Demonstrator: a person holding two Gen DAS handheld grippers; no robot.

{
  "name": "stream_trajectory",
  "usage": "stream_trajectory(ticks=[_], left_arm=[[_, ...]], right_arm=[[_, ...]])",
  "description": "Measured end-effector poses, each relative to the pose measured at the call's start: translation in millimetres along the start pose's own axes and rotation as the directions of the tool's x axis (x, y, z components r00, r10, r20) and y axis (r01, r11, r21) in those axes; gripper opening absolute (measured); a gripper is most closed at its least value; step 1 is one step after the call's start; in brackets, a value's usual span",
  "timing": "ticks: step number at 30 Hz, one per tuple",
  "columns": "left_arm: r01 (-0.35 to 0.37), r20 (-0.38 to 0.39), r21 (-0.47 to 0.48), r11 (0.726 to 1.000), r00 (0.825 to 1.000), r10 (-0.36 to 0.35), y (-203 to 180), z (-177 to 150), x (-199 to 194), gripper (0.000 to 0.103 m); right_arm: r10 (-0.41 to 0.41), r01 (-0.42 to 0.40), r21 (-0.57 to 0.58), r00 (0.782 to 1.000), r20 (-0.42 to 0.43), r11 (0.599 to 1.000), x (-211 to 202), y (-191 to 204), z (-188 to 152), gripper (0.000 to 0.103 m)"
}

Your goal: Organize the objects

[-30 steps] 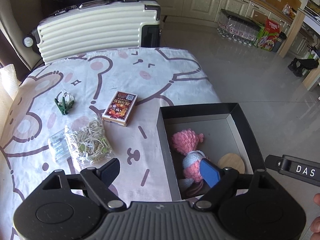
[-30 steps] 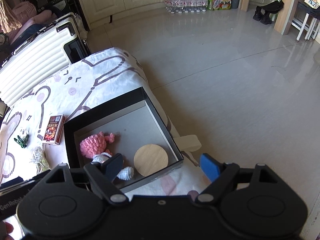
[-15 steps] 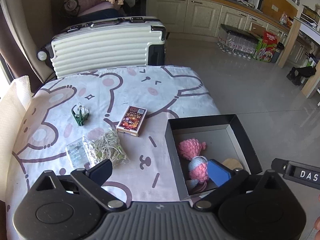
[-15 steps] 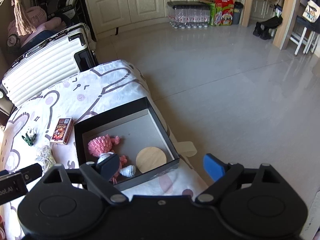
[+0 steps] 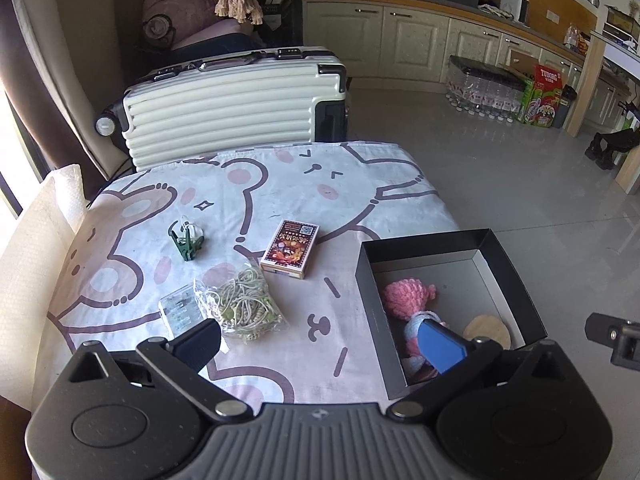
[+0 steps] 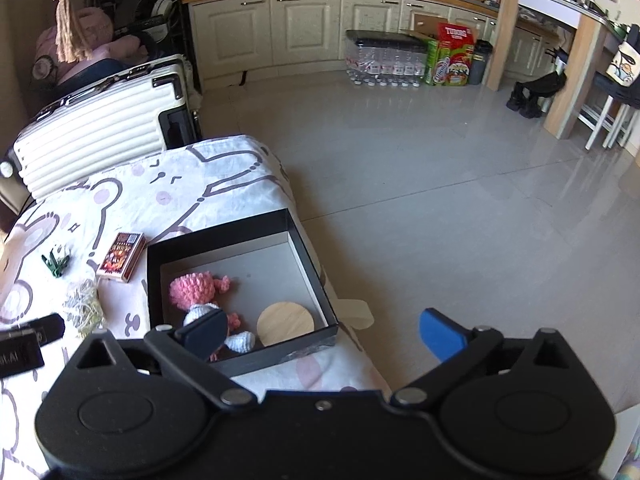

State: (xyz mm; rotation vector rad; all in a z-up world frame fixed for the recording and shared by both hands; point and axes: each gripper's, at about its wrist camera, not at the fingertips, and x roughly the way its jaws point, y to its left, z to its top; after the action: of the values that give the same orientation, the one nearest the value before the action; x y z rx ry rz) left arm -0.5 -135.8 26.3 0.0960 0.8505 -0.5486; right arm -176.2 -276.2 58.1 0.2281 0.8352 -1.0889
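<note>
- We see the left claw (image 5: 320, 338) with its jaws opening, now spread wide and grasping nothing; only the tabletop (image 5: 280, 184) and the black box (image 5: 516, 276) show between its fingers.
- We see the right claw (image 6: 322, 330) with its jaws opening too, wide apart and empty, one finger over the box's near edge, the other over the floor (image 6: 460, 184).
- Inside the box we count two things: one pink crochet doll (image 5: 404, 300) against the wall facing the loose items, and one round wooden disc (image 5: 488, 330) in the near corner, away from that wall.
- Outside the box, on the bear-print cloth, we count four things: one card pack (image 5: 290, 248) nearest the box, one bag of pale cord (image 5: 244, 306) further out, one small clear packet (image 5: 180, 312) touching that bag, and one green clip (image 5: 186, 242) farthest off.
- Beyond the tabletop, away from the box, stands one ribbed white suitcase (image 5: 224, 116).
</note>
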Motion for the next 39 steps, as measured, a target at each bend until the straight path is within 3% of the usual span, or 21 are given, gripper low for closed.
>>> stream_trajectory(ticks=[5, 17, 39], left_arm=[[0.02, 0.01, 0.0, 1.0, 1.0, -0.02, -0.1, -1.4, -1.3, 0.103], [-0.002, 0.026, -0.002, 1.0, 1.0, 0.002, 10.4, 2.4, 2.6, 0.103], [-0.113, 0.022, -0.09, 0.989, 0.993, 0.116, 103.1, -3.3, -4.1, 0.103]], right_arm=[[0.006, -0.004, -0.033, 0.998, 0.056, 0.999, -3.1, 0.4, -4.7, 0.103], [0.029, -0.027, -0.033, 0.997, 0.071, 0.999, 3.7, 7.4, -0.2, 0.103], [0.207, -0.19, -0.177, 0.975, 0.081, 0.966, 6.2, 95.4, 1.8, 0.103]])
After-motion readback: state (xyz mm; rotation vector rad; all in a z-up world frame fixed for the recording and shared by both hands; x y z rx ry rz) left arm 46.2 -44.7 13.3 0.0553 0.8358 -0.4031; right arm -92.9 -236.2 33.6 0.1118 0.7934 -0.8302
